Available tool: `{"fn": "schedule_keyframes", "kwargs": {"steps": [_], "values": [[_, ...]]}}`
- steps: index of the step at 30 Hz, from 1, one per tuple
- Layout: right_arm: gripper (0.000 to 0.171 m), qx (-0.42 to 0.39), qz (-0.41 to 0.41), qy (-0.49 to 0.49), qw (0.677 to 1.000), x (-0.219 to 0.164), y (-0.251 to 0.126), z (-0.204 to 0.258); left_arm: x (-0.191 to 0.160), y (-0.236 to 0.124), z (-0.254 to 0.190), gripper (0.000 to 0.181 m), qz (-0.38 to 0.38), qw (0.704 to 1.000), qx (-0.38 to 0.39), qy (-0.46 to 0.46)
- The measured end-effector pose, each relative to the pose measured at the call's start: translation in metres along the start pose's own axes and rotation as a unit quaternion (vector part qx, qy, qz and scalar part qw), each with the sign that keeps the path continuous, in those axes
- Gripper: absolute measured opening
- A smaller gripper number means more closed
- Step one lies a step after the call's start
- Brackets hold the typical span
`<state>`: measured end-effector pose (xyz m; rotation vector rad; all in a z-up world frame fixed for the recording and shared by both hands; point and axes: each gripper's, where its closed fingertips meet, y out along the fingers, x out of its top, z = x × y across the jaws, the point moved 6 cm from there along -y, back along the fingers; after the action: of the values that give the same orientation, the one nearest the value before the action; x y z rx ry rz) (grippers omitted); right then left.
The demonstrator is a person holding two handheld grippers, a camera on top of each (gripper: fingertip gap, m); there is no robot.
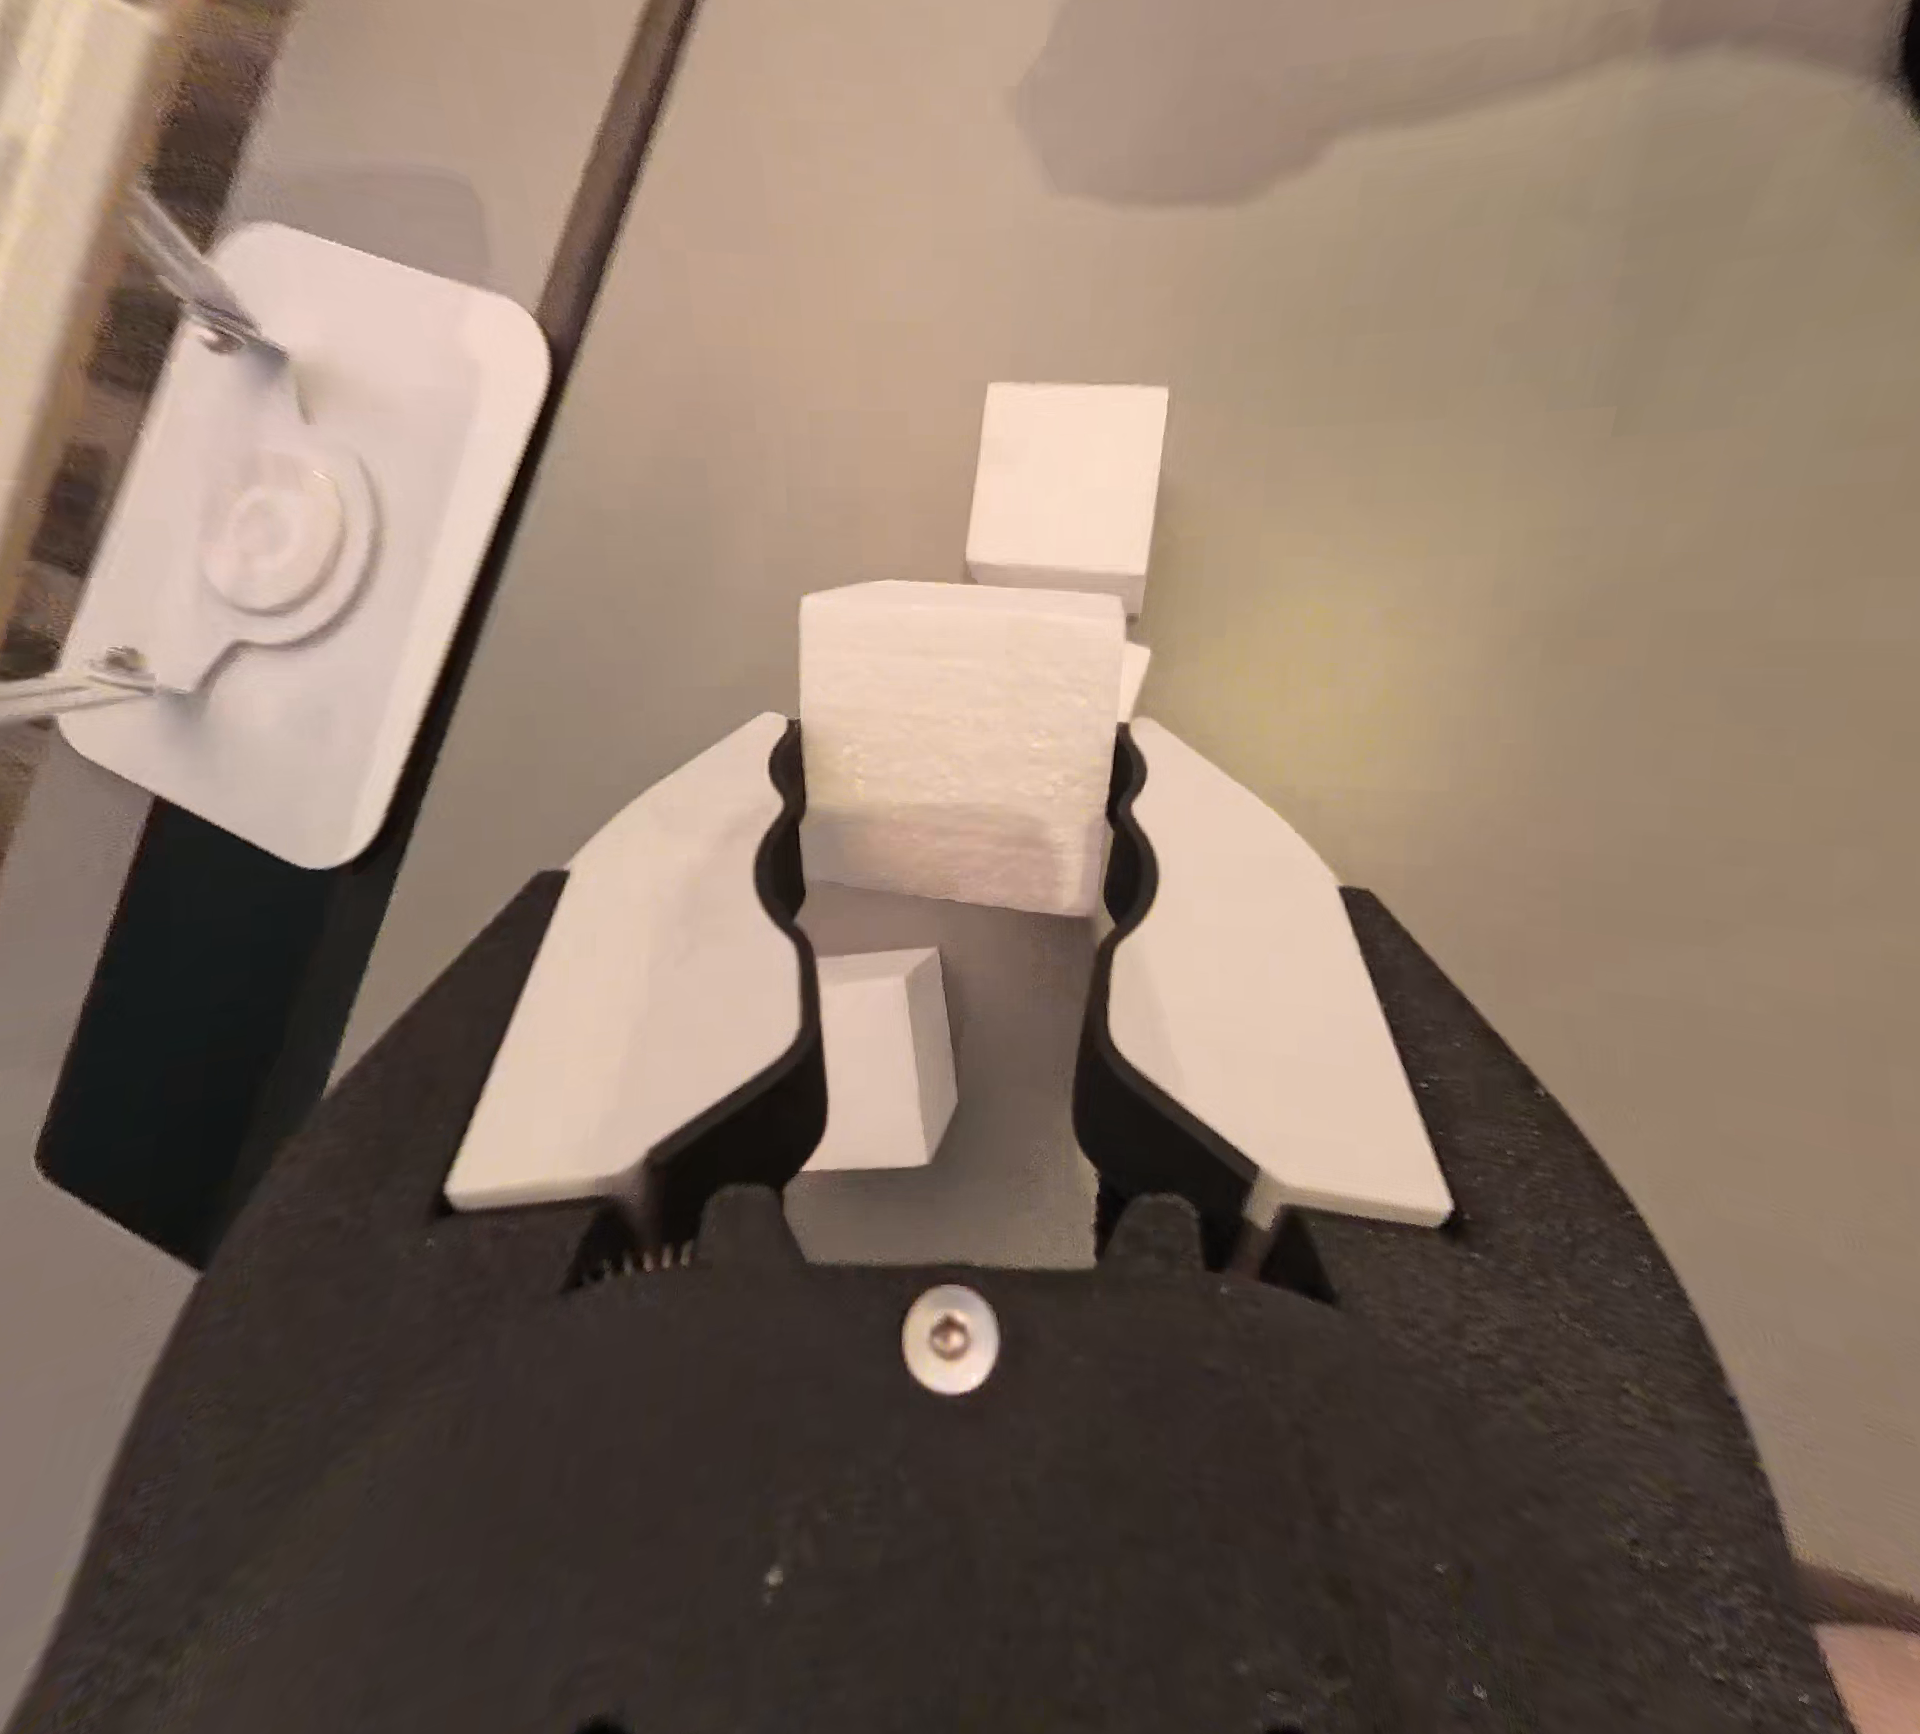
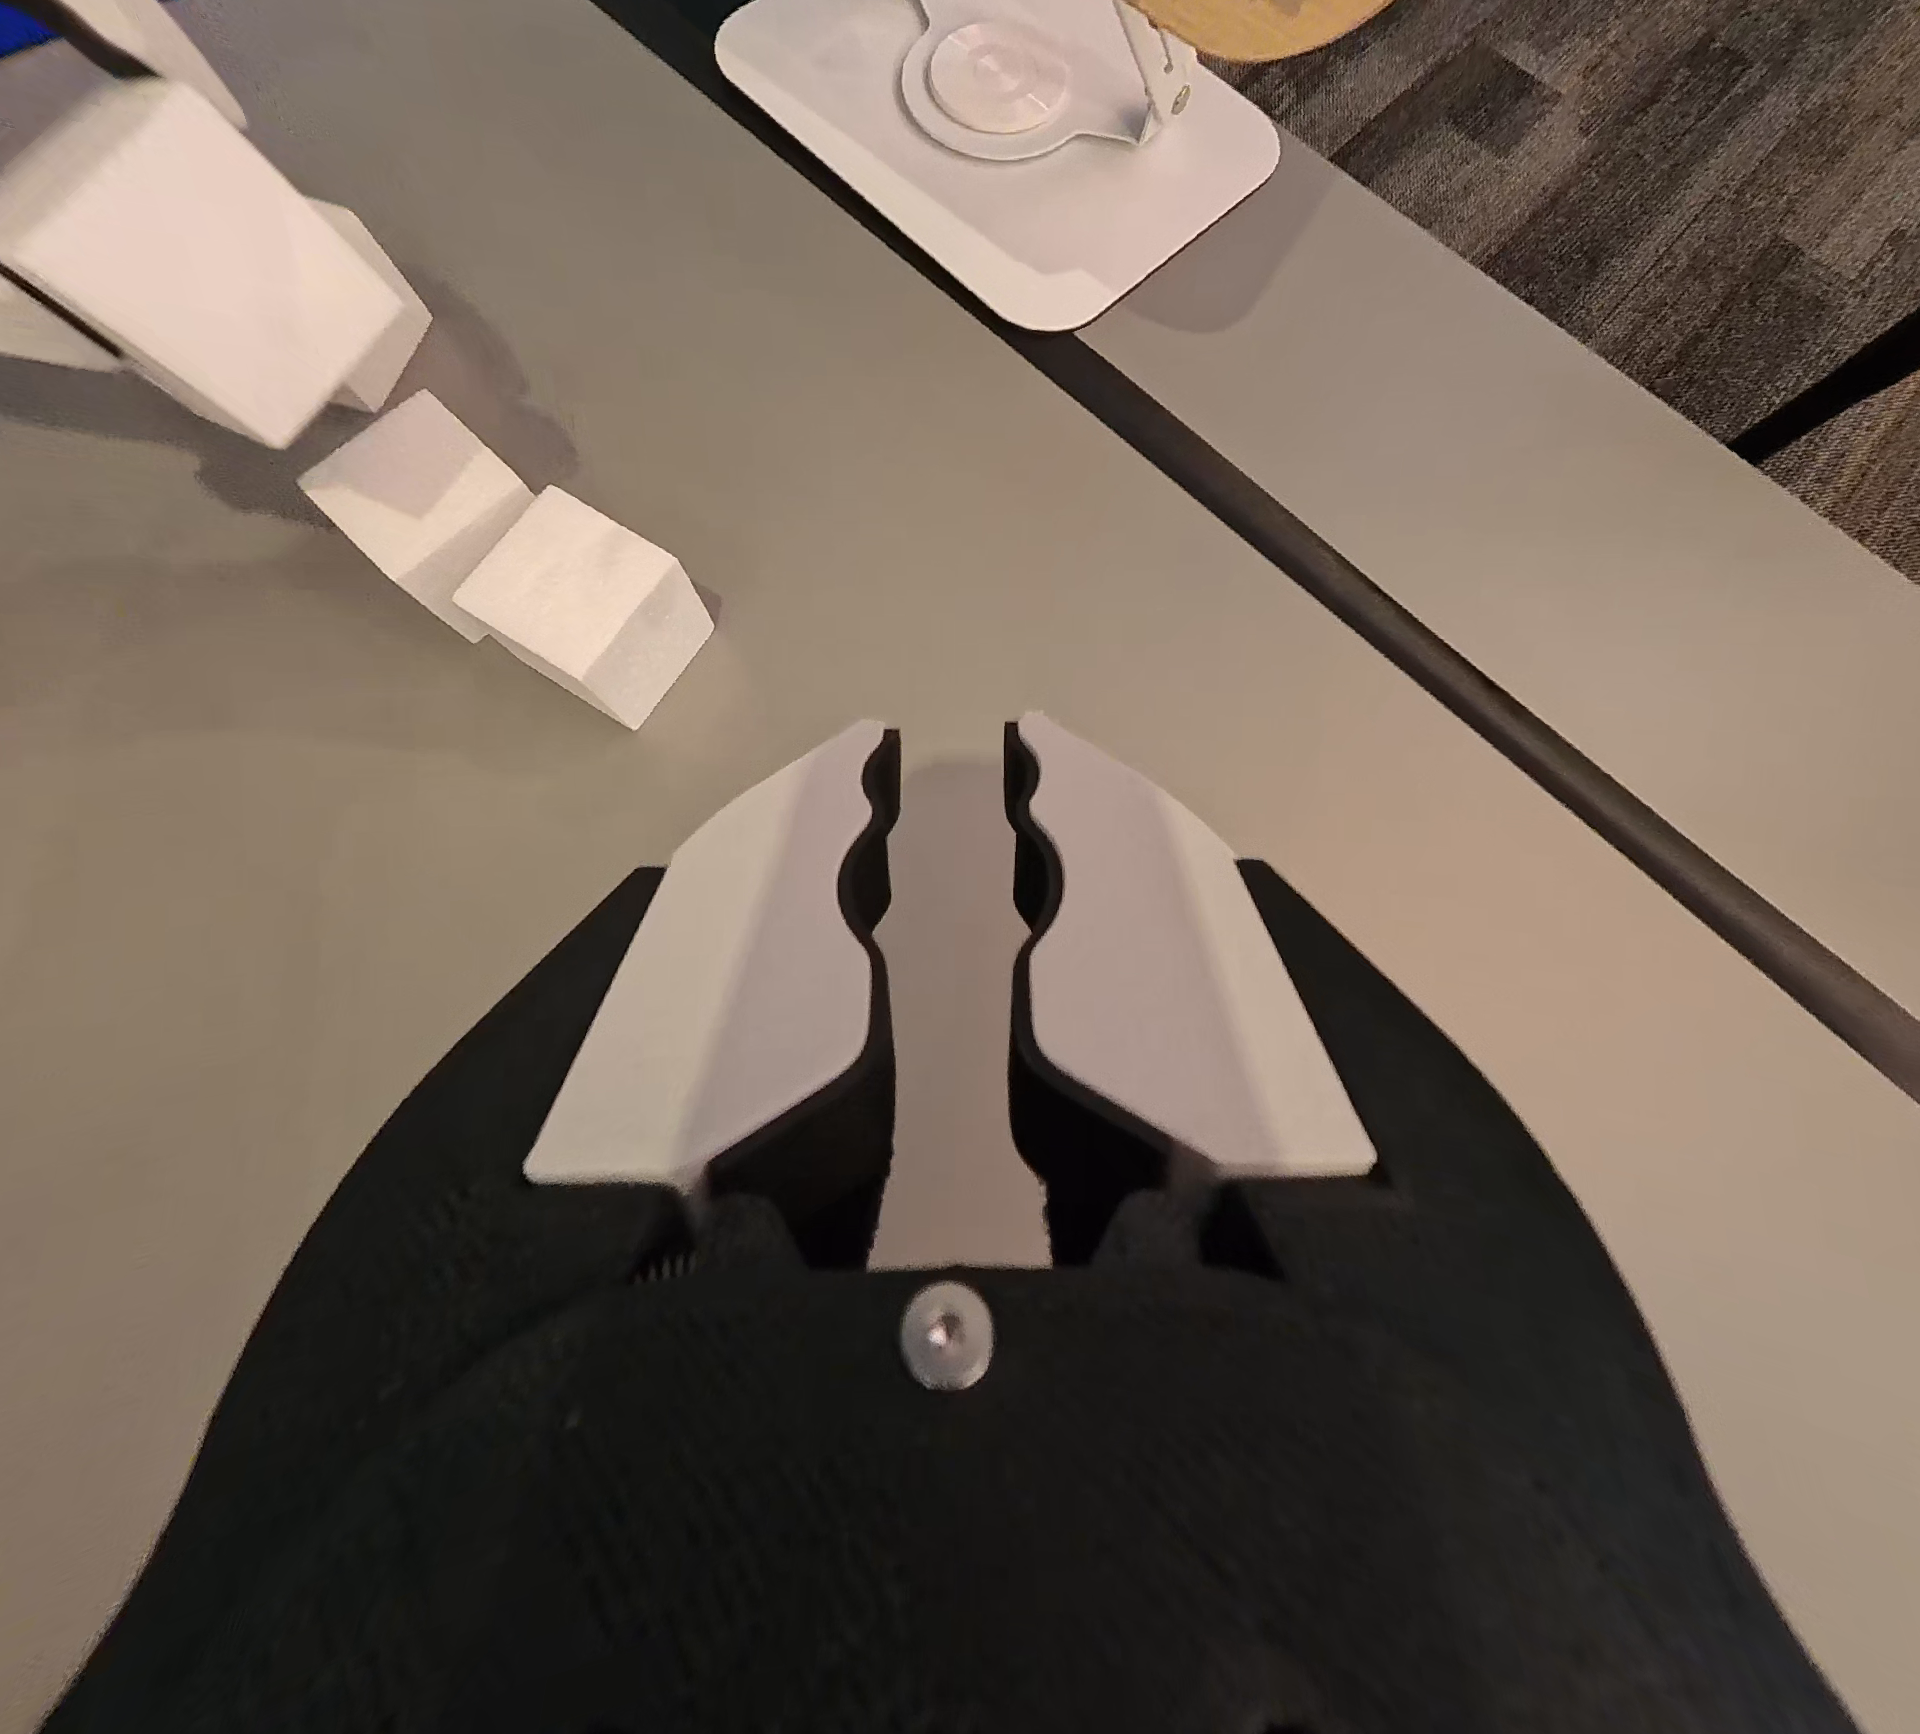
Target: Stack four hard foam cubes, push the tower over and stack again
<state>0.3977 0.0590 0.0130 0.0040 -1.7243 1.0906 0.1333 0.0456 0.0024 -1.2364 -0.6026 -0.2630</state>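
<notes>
Left hand-held gripper was clamped on a white foam cube, lifted above the grey table. Loose cubes lay below and beyond it. Right hand-held gripper hung empty, fingers slightly apart, another cube ahead-left.

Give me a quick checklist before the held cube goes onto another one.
1. Grip: left hand-held gripper is shut on the held cube, a finger on each side. Ok.
2. Held cube level: slightly tilted in the left wrist view. Not ok.
3. Other cubes: far cube and near cube lie apart on the table; a third is mostly hidden behind the held one. Cannot tell whether any are stacked.
4. Right hand-held gripper: empty, narrow gap between its fingers, off to the side of the cubes. Ok.
5. White stand base: away from the cubes. Ok.
</notes>
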Motion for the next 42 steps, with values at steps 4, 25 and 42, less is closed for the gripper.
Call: {"fn": "schedule_keyframes", "kwargs": {"steps": [4, 25, 42], "values": [[0.020, 0.007, 0.007, 0.001, 1.000, -0.002, 0.005, 0.000, -0.005, 0.015, 0.002, 0.056, 0.043, 0.999, -0.023, 0.018], [0.030, 0.114, 0.002, -0.020, 0.993, -0.003, 0.044, 0.025, 0.000, 0.034, -0.011, 0.066, 0.068, 0.992, -0.044, 0.092], [0.065, 0.224, -0.043, -0.166, 0.959, -0.021, 0.124, 0.093, -0.086, -0.033, 0.036, 0.090, 0.075, 0.989, 0.072, -0.109]]}}
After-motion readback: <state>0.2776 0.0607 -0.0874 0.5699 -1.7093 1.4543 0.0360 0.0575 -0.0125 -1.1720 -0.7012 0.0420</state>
